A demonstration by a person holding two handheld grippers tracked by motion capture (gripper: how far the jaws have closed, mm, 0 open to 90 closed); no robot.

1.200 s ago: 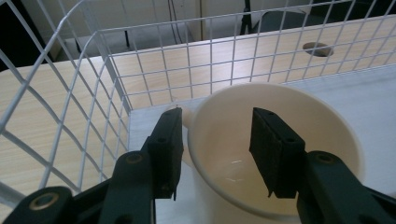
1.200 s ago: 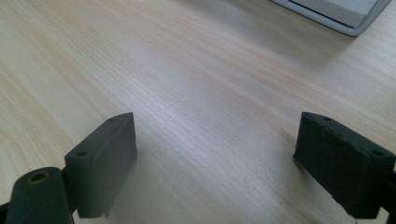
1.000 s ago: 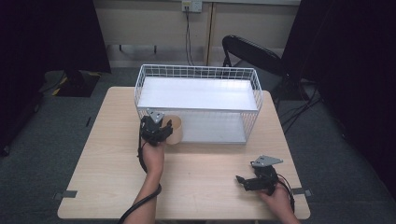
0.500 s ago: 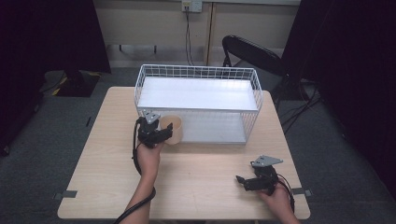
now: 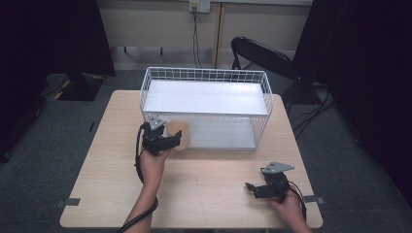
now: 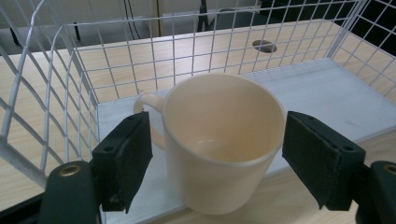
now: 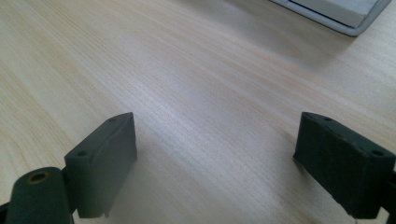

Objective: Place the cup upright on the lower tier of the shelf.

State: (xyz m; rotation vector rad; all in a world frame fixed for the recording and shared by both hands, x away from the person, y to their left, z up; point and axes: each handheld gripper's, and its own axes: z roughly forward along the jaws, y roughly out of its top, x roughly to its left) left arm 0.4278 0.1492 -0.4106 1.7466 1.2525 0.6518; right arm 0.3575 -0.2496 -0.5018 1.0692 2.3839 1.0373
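We see a cream mug (image 6: 224,144) standing upright on the table (image 5: 204,194) just in front of a white wire basket (image 5: 206,77), between the spread jaws of our left gripper (image 6: 217,158), which are not visibly touching it. It looks rigid, smooth and breakable, so we would squeeze its body gently below the rim. Our right gripper (image 7: 229,163) rests near the table's front edge, jaws apart and empty.

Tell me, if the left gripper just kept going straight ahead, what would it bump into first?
Most likely the cream mug. It sits between the open jaws of the left gripper, so the gripper's body would meet it first. Behind it stands the white wire basket.
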